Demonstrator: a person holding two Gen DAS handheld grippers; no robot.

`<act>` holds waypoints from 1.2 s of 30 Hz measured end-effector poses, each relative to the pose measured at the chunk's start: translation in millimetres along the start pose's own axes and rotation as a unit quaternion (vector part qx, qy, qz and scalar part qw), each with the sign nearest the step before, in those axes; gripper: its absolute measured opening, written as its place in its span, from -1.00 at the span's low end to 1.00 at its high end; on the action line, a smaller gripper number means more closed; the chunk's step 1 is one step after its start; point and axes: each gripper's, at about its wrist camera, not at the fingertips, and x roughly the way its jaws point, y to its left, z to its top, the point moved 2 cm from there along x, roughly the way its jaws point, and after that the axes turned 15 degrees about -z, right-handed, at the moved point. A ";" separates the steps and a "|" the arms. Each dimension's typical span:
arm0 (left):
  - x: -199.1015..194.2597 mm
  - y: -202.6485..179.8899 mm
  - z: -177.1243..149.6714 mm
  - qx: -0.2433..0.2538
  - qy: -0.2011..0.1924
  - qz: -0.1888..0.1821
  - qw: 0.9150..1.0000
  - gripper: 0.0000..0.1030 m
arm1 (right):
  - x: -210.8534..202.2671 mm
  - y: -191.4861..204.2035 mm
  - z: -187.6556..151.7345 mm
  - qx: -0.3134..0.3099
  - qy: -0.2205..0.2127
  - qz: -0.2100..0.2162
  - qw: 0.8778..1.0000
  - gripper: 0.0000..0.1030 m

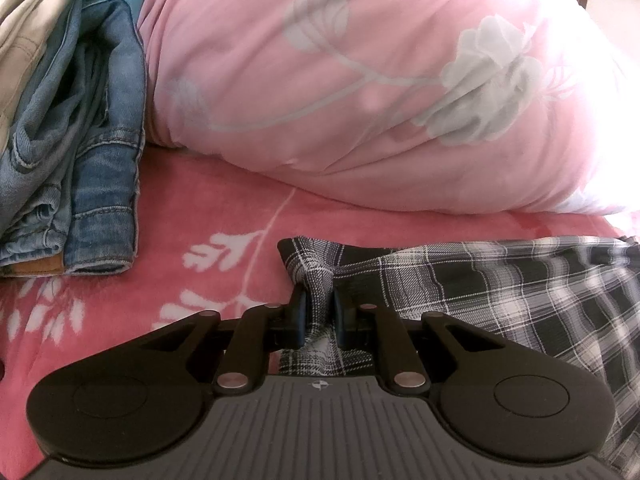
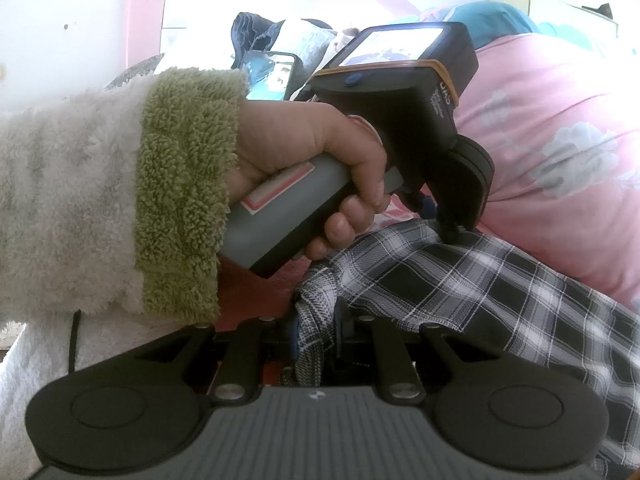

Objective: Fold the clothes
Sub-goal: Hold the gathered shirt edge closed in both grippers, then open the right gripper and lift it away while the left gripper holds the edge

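Bed (image 1: 168, 216), pink floral cover, carries everything. Ahead of the left tool (image 1: 319, 312) a large pink pillow (image 1: 360, 92) takes up most of the far side; ahead and to its left, a stack of folded jeans (image 1: 96, 152) with a beige garment (image 1: 36, 12) on top.

Task item: plaid garment (image 1: 520, 300), black and white, lying on the bed directly under and to the right of the left tool, partly bunched. Left tool is clamped on a pinched ridge of its near-left edge. Right tool (image 2: 319, 336) is likewise clamped on a gathered fold of the same garment (image 2: 480, 300). From the right wrist view, the left hand (image 2: 320, 168), in a fleecy sleeve (image 2: 120, 192), holds the left tool just ahead.

Risks, as I judge them:
- Both grips take only a narrow pinch of thin cloth; a quick lift or pull apart could slip the fabric out.
- Each tool probably holds more than one layer (bunching hides this), which would leave the fold crooked.
- Swinging the cloth forward could drag it against the pillow or disturb the jeans stack.

Containers: none visible in either view.
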 end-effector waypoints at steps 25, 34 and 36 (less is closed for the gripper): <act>1.4 0.0 0.3 -0.001 -0.003 0.003 1.000 -0.81 | 0.0 1.0 -1.4 0.008 -0.002 0.000 1.000 -0.69; 0.9 3.6 -3.1 -0.005 -0.012 -0.003 1.000 -0.78 | 0.8 -0.3 -1.7 0.012 -0.003 0.003 1.000 -0.69; 0.5 4.4 -2.5 -0.009 -0.012 -0.005 1.000 -0.78 | -0.4 -1.6 -1.4 0.015 -0.006 0.003 1.000 -0.70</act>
